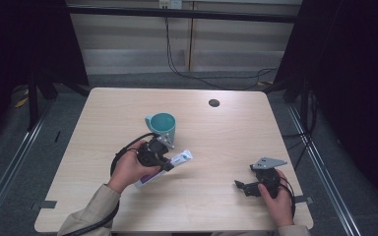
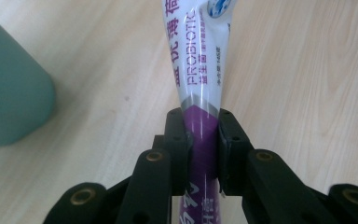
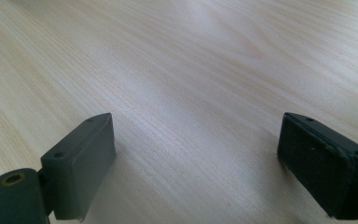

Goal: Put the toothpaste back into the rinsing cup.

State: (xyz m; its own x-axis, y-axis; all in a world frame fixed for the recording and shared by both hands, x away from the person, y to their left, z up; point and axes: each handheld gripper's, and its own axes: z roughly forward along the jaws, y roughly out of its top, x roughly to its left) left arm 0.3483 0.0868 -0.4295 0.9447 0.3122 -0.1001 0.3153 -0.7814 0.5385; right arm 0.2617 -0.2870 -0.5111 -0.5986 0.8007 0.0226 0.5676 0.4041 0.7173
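Purple and white, that's the tube, and the left gripper has it pinched tight across its purple part, both pads pressed flat against its sides. From above, the left gripper sits just in front of the teal cup, near the middle of the table, with the tube poking out white-end-first to the right and its purple end slanting back under the hand. The cup looms just to the left in the left gripper view, close beside the tube but apart from it. Whether the tube is touching the wood, I can't tell. Over on the right, the right gripper rests low near the table's front edge, well apart from the tube. Its jaws stand wide open, nothing between them but bare wood.
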